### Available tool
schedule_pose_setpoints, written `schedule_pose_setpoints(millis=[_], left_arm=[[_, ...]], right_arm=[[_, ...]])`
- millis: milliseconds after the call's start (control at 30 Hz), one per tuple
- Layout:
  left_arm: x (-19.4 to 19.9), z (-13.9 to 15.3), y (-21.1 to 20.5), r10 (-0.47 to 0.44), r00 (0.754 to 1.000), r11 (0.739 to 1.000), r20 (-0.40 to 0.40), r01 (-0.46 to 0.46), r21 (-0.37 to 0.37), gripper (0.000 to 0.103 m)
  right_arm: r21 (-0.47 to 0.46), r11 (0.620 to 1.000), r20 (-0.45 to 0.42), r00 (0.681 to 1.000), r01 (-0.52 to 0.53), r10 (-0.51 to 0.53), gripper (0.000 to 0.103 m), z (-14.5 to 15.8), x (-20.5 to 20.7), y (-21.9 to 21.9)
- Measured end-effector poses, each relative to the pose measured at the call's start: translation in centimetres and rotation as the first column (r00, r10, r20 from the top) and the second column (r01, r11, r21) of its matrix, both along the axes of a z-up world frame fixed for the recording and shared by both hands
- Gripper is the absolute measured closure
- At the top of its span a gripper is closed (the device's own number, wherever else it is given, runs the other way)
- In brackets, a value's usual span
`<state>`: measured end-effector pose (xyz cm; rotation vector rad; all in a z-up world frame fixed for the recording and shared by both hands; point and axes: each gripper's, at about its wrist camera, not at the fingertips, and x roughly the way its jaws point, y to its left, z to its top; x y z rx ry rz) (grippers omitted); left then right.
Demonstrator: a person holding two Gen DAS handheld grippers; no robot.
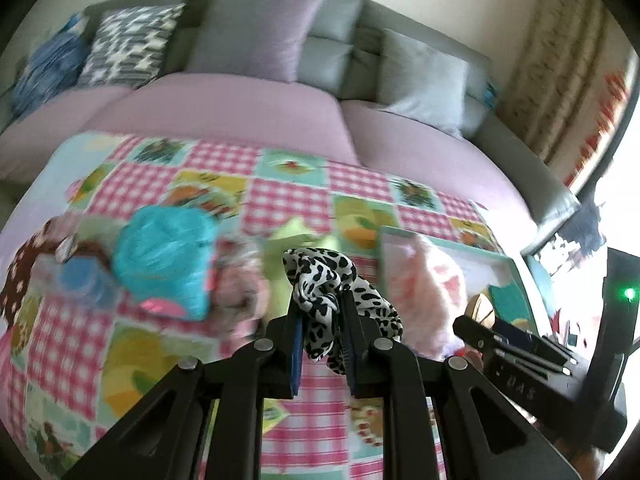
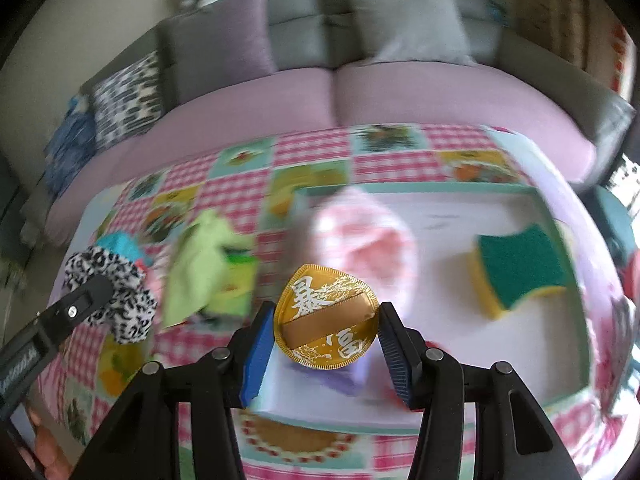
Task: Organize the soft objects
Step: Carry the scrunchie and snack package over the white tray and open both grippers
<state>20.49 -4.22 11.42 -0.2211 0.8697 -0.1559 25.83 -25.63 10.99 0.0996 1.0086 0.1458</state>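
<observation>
My left gripper (image 1: 322, 320) is shut on a black-and-white spotted scrunchie (image 1: 320, 280) and holds it above the checked tablecloth (image 1: 280, 196); the scrunchie also shows in the right wrist view (image 2: 116, 284). My right gripper (image 2: 326, 332) holds a round gold foil disc (image 2: 326, 320) with white characters between its blue pads (image 2: 258, 344), over the near edge of a white tray with a teal rim (image 2: 420, 188). A fluffy pink thing (image 2: 360, 236) and a green-and-yellow sponge (image 2: 520, 268) lie in the tray. A green cloth (image 2: 204, 264) lies left of the tray.
A teal fluffy thing (image 1: 168, 264), a brown dotted scrunchie (image 1: 24, 268) and other soft items lie on the cloth at the left. Behind the table stands a sofa with a pink seat (image 1: 248, 108) and several cushions (image 1: 256, 32). The right gripper (image 1: 516, 344) shows in the left view.
</observation>
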Motion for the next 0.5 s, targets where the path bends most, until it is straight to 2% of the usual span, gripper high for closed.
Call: schedule_pose_setpoints(millis=[200, 500], left_arm=[[0.4, -0.4, -6.0, -0.14, 0.99, 0.989, 0.001, 0.14, 0.046, 0.086], [0.5, -2.3, -12.5, -0.29, 0.955, 0.954, -0.057, 0.294, 0.063, 0.086]], right_arm=[[-0.019, 0.988, -0.001, 0.988, 0.152, -0.152, 0.049, 0.3, -0.3, -6.0], [-0.027, 0.939, -0.01, 0.939, 0.344, -0.344, 0.049, 0.2, -1.5, -13.8]])
